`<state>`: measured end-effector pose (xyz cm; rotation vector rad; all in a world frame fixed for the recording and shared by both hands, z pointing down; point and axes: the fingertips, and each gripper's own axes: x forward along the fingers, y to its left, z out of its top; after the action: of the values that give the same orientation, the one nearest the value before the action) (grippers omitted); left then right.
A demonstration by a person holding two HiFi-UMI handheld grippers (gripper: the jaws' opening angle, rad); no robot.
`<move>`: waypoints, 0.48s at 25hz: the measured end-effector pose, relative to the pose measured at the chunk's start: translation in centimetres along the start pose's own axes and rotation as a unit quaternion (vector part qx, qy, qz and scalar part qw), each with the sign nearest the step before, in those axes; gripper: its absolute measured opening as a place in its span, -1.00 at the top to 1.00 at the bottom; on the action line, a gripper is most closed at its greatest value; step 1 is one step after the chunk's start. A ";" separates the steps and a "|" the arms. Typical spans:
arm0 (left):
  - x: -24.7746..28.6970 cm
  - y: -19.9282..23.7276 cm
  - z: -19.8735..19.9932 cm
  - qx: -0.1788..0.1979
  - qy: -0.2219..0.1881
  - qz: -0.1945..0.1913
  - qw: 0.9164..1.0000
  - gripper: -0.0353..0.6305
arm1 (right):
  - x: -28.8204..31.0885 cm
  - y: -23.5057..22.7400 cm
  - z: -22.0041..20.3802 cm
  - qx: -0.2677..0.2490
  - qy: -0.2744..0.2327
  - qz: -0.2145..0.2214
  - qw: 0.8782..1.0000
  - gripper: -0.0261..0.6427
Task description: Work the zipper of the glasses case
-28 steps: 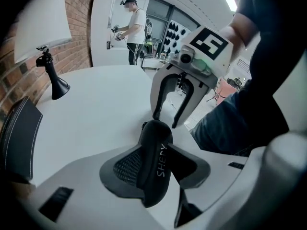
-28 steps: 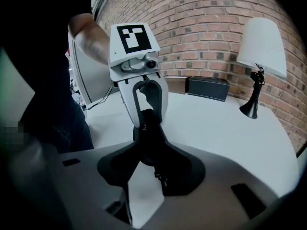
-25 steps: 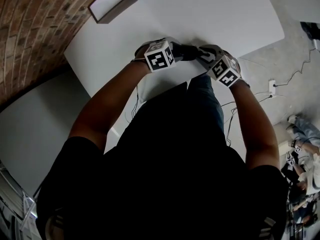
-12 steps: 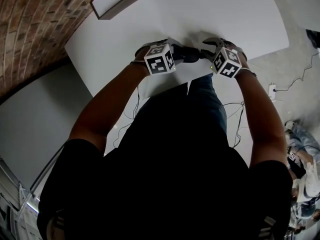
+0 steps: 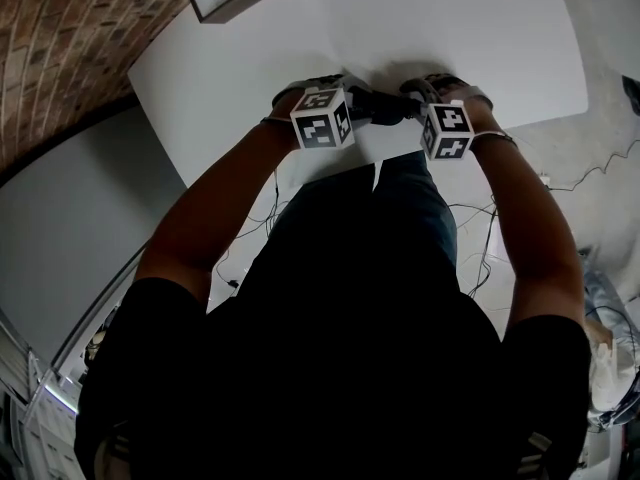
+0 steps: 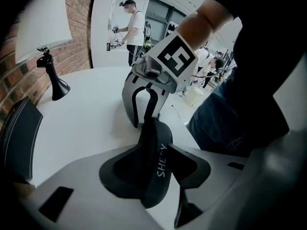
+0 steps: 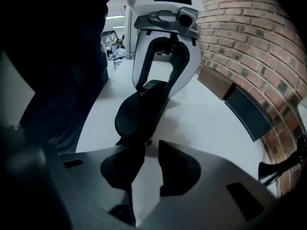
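My left gripper [image 6: 156, 153] clamps one end of the black glasses case [image 6: 151, 131], which stretches over the white table [image 6: 91, 114] toward my right gripper [image 7: 151, 146]. The right gripper's jaws have just been closing. A narrow gap remains, with the case's other end at their tips.

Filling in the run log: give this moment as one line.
left gripper: clamped on glasses case | right gripper: jaws just closing, pads apart, case's far end at their tips, not pinched
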<state>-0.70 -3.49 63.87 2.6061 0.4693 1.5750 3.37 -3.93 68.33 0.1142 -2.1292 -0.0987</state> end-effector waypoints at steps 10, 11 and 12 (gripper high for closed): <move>-0.1 0.0 0.1 0.001 0.002 -0.001 1.000 0.35 | 0.1 0.4 -0.2 -0.068 0.014 0.011 0.997 0.85; -0.2 -0.1 0.1 -0.001 0.004 -0.004 1.000 0.35 | 0.0 0.5 -0.2 -0.063 0.014 0.010 0.998 0.86; -0.2 -0.1 0.1 -0.002 0.005 -0.004 1.000 0.35 | -0.1 0.5 -0.2 -0.057 0.014 0.007 0.998 0.86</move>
<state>-0.73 -3.42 63.60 2.5919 0.4750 1.5852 3.60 -3.45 68.41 0.0322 -2.0904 -0.2083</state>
